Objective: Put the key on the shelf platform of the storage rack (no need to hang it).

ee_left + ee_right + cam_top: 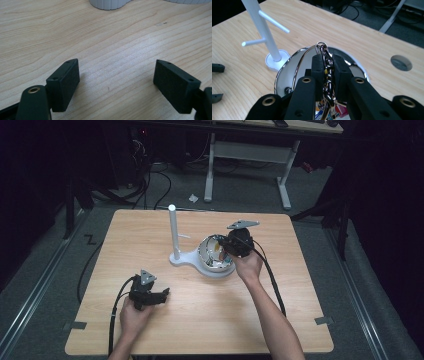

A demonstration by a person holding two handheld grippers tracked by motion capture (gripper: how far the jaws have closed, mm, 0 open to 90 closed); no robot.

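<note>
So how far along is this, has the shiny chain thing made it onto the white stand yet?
Not yet. The right gripper is shut on the metal chain, above the shiny bowl. The white stand next to it has bare pegs, so hanging looks like what is left, if that is the aim. The left gripper rests open on the table, holding nothing.

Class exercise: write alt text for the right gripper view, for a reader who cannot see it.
The right tool, its two black jaws closed on a silver metal chain, hangs over a shiny metal bowl on a wooden table. A white stand with two side pegs rises just beyond the bowl, at upper left.
</note>
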